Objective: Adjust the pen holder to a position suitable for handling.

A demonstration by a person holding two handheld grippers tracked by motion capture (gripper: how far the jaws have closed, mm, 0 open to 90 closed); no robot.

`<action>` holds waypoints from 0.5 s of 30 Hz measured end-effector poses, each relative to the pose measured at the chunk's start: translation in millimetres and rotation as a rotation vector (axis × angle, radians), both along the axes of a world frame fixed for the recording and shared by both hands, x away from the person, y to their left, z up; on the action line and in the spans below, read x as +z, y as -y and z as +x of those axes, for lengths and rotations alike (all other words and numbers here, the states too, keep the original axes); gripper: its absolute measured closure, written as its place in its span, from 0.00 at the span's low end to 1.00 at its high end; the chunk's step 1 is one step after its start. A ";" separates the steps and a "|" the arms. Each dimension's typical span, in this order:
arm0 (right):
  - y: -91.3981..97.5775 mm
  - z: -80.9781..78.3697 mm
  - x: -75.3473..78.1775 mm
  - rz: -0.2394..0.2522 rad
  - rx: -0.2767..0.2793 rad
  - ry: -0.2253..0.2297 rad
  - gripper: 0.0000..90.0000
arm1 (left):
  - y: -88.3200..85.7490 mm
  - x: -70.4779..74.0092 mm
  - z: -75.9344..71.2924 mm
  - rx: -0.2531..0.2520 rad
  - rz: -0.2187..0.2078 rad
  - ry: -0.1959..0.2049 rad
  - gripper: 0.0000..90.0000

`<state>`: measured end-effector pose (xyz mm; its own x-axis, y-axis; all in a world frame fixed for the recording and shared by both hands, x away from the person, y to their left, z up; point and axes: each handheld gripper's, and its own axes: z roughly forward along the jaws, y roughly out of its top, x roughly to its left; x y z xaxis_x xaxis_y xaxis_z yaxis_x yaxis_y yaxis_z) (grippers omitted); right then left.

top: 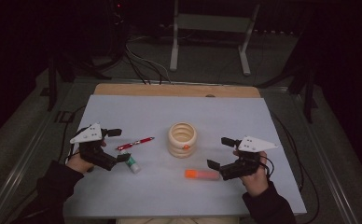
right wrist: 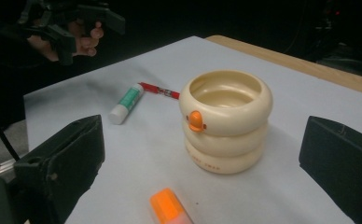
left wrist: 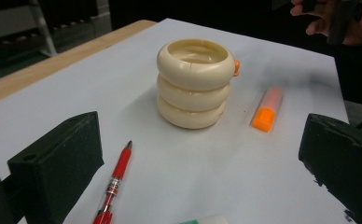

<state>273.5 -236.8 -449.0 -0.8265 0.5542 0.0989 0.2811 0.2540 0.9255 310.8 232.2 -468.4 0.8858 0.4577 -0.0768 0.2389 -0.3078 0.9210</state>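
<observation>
1. Orange highlighter (top: 201,174) lies flat at lower centre of the high view, just left of the right gripper (top: 219,153). Likely light, stiff, smooth plastic; it may roll. Best pinched across mid-barrel.
2. Right gripper: jaws spread wide, nothing between them, held low and level, pointing frame-left toward the cream ring-shaped pen holder (top: 182,139).
3. Left gripper (top: 118,145): jaws spread, empty, at left of frame, level, aimed right. Red pen (top: 135,143) and green-and-white glue stick (top: 132,164) lie just beside it.
</observation>
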 end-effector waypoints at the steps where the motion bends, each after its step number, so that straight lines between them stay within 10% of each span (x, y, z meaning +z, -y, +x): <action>1: 0.0 0.0 0.0 0.000 0.000 0.000 0.00 | 0.0 0.0 0.0 0.000 0.000 0.000 0.00; 15: 8.9 -4.5 -3.0 0.033 0.003 0.005 0.00 | 3.3 -13.8 37.7 -0.001 0.073 0.010 0.03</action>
